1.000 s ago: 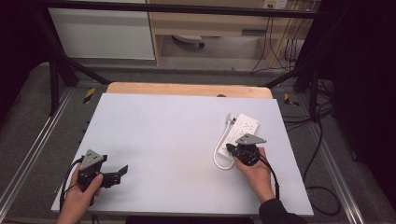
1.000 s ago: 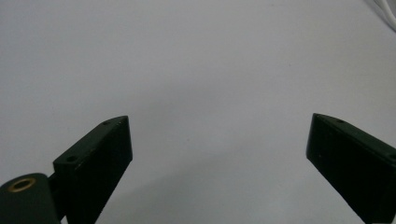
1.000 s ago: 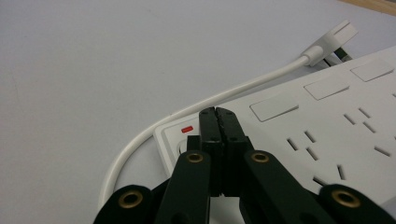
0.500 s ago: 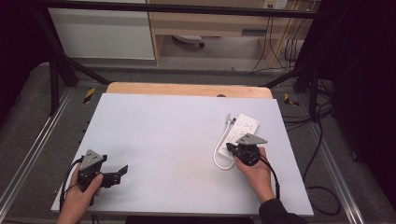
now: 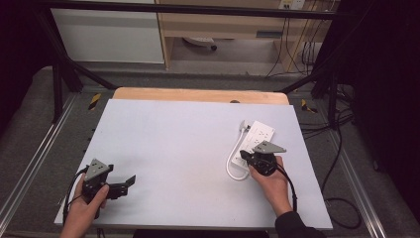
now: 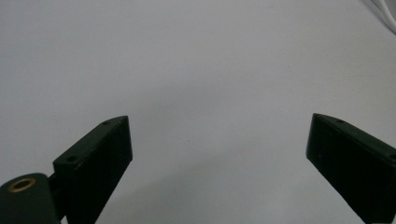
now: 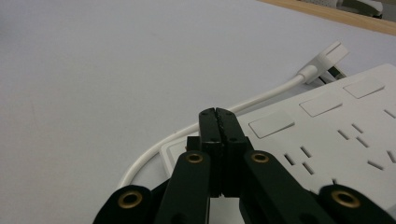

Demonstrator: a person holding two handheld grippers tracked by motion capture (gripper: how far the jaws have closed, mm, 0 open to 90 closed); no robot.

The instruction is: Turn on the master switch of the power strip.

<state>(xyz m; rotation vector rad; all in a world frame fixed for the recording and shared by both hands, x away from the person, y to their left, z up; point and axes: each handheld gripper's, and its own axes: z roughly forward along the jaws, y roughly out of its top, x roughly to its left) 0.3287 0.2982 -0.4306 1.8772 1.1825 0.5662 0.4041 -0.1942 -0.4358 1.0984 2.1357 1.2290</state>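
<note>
A white power strip (image 5: pixel 258 136) lies flat at the right of the grey-white table (image 5: pixel 188 148). Its white cable (image 5: pixel 232 166) loops off the near end and back to a plug (image 5: pixel 243 126) beside the strip's far end. My right gripper (image 5: pixel 246 155) is shut with nothing between its jaws. In the right gripper view its tips (image 7: pixel 217 112) hover over the near end of the power strip (image 7: pixel 336 126), by the cable (image 7: pixel 261 98) and short of the plug (image 7: pixel 329 55). My left gripper (image 5: pixel 130 182) rests at the table's near left, open and holding nothing (image 6: pixel 219 120).
A wooden strip (image 5: pixel 198 94) runs along the table's far edge. Black frame posts (image 5: pixel 57 84) stand at both back corners. Cables (image 5: pixel 341 198) lie on the floor at the right. A pale cabinet (image 5: pixel 109 34) stands beyond the table.
</note>
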